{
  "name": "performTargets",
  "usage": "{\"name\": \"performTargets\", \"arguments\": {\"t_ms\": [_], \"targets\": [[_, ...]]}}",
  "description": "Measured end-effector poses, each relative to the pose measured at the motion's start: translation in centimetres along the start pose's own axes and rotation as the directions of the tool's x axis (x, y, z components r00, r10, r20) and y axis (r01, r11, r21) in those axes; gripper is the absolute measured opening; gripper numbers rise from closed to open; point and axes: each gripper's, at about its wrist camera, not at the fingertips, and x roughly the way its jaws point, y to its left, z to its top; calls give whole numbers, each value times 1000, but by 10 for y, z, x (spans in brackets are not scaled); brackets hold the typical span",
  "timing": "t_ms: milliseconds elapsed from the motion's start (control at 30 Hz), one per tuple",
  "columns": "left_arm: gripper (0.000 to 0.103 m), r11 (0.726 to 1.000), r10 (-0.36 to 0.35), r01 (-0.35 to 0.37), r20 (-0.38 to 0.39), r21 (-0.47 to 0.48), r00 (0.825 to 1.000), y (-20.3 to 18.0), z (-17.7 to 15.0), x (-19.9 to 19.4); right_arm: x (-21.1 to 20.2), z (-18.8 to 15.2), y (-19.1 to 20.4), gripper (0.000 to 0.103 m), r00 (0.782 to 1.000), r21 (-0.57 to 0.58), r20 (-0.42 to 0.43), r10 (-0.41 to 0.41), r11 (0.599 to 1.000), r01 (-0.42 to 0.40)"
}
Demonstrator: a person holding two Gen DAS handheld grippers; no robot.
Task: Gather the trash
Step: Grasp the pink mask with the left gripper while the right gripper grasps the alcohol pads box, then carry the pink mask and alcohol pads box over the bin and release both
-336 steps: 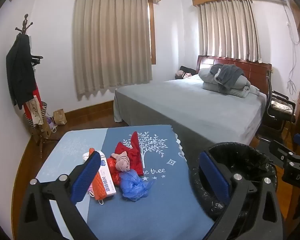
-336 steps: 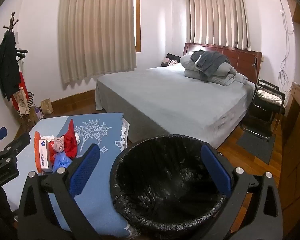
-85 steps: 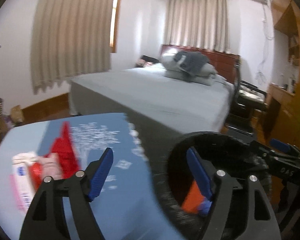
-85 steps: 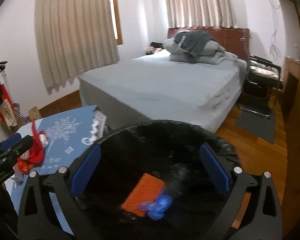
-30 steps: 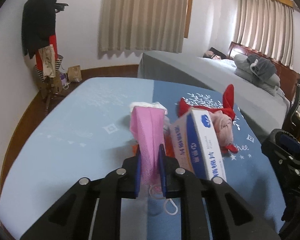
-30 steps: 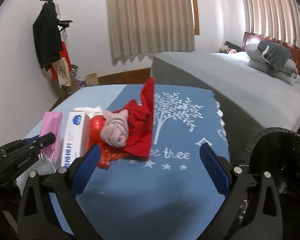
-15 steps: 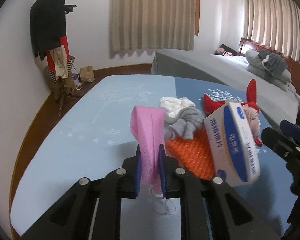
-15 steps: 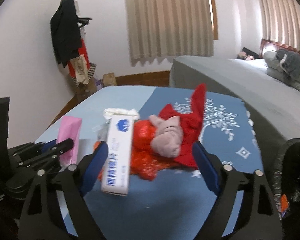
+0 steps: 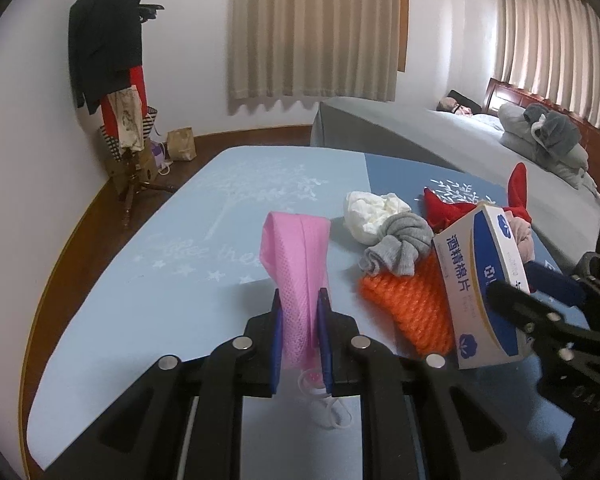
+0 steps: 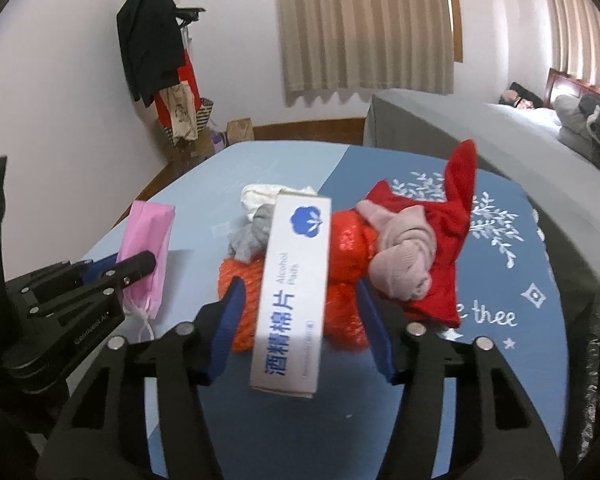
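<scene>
Your left gripper (image 9: 301,330) has kept its pinch on the soft pink face mask (image 9: 298,258) while your right gripper (image 10: 300,332), jaws spread, has moved around the white-and-blue cardboard box (image 10: 294,292) on the blue table (image 9: 148,280), ready to grab more trash.

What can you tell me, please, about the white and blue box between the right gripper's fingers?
The alcohol pad box is a long white carton with blue Chinese lettering, "Alcohol Pads" and a blue cotton-flower logo. It stands tilted on end against the orange mesh, between the open fingers of the right gripper; any finger contact is unclear.
</scene>
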Motion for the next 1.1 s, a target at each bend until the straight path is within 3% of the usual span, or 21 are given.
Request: {"name": "performTargets", "arguments": {"t_ms": [67,133,333,733,1100], "targets": [[15,1000,-2,2,3,-2,1000,1,0,-1,3,0,2,46,1000,-7,-15,11,1000,-11],[15,1000,-4,4,4,-4,1000,2,1,-2,8,0,3,34,999,-17,-37,16,1000,-17],[16,1000,-7,7,9,-3,1000,1,4,-6,1,2,1,29,998,-16,-35,46,999,-47],[15,999,-48,47,55,21,997,-22,19,-27,-41,13,-13,29,997,15,31,69,997,-70],[16,988,-145,139,90,73,985,-69,33,-44,-89,10,-55,29,996,69,88,-5,998,-1]]}}
